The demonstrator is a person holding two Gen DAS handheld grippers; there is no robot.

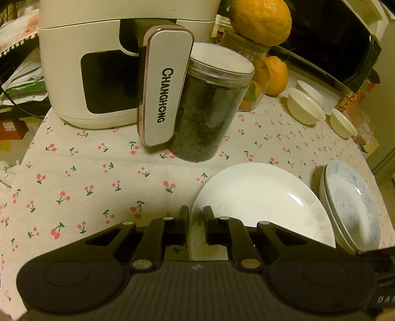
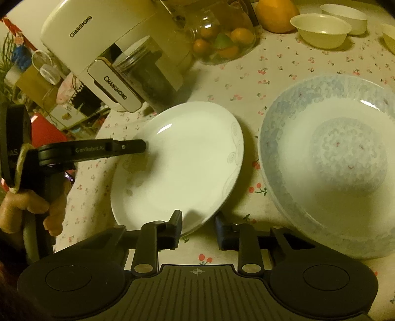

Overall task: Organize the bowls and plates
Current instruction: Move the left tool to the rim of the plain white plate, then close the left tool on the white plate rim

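Observation:
A plain white plate lies on the cherry-print tablecloth. My left gripper is shut on its left rim; its fingers show from the side in the right wrist view. My right gripper is open, its jaws either side of the plate's near rim. To the right lies a blue-patterned deep plate, which looks stacked on another. Three small white bowls sit at the far right of the table.
A white Changhong air fryer stands at the back with a clear jar of dark contents beside it. A glass jar of small oranges, large oranges and a black microwave stand behind.

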